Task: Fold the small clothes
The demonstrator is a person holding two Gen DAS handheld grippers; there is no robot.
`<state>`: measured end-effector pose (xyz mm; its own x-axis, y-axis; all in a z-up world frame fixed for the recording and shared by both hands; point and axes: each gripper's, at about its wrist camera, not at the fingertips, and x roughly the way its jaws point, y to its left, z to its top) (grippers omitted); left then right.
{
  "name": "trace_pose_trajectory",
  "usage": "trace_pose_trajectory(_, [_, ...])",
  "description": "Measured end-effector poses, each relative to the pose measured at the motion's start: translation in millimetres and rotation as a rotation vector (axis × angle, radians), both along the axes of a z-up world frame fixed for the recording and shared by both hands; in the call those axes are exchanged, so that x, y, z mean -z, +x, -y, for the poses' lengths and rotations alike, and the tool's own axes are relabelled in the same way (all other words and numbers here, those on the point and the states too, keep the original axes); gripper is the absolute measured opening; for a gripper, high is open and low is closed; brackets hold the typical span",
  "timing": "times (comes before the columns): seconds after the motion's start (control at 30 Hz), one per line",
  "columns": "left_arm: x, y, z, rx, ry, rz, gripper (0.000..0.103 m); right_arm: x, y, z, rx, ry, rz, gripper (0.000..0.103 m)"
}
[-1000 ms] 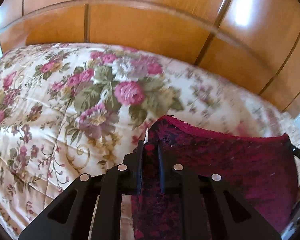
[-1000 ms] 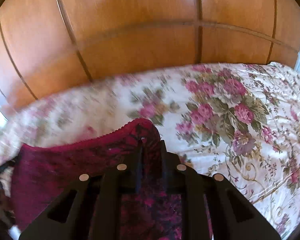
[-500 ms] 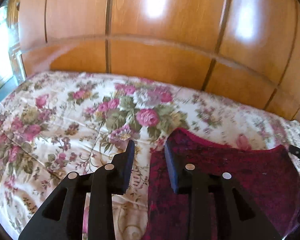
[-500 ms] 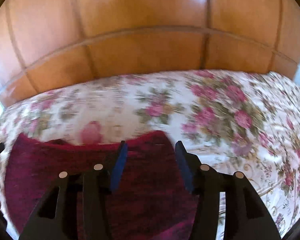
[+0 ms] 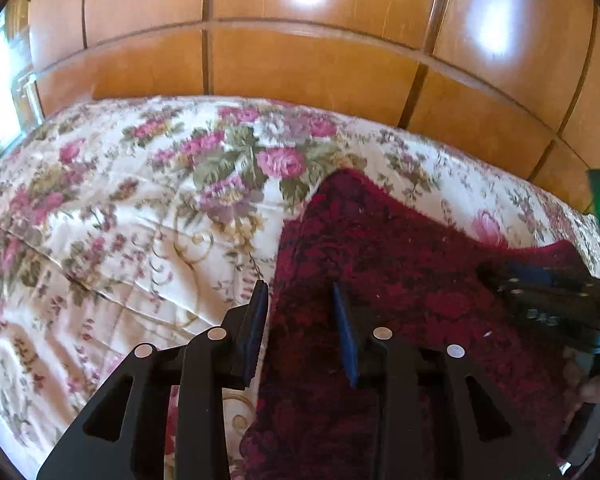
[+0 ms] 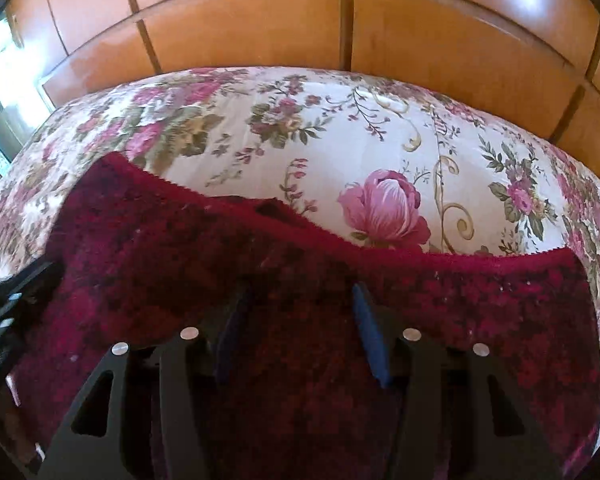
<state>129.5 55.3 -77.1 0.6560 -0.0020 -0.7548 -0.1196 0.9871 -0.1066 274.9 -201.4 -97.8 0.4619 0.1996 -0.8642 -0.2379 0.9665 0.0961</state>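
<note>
No readable writing on crimson garment (image 6: 340,360).

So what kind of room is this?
Most likely a bedroom. A flowery quilt covers what looks like a bed, glossy wooden panels, perhaps a wardrobe or headboard, stand right behind it, and a dark red lace garment lies on the quilt for folding.
</note>
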Motion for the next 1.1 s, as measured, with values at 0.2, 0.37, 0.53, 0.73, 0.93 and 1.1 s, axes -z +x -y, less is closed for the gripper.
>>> trace_pose_trajectory(0.2, [-20.6,-23.0,1.0,-0.009,0.006,0.063,0.032,-1.4,-5.2,4.2,0.004,0.004,0.035,0.057])
trace_pose_trajectory(0.37, [-33.7,-37.4,-2.4,-0.014,-0.007,0.088,0.032,-14.5,-15.0,7.0,0.039,0.023,0.077,0.062])
trace_pose_trajectory(0.53, [-39.1,-50.7,-3.5,-0.022,-0.007,0.114,0.053,-34.4,-38.2,15.3,0.084,0.082,0.116,0.07])
trace_pose_trajectory(0.73, [-39.3,-58.2,-0.4,-0.012,-0.012,0.107,0.053,-49.7,-75.7,29.3,0.082,0.105,0.142,0.07])
trace_pose_trajectory(0.93, [-29.5,-58.9,1.5,-0.011,-0.001,0.087,0.053,-54.0,-105.5,44.1,0.069,0.055,0.172,0.069])
trace_pose_trajectory(1.1, [-3.0,-49.2,-1.2,-0.021,-0.006,-0.009,0.053,-37.8,-107.8,68.8,0.175,-0.046,0.138,0.068])
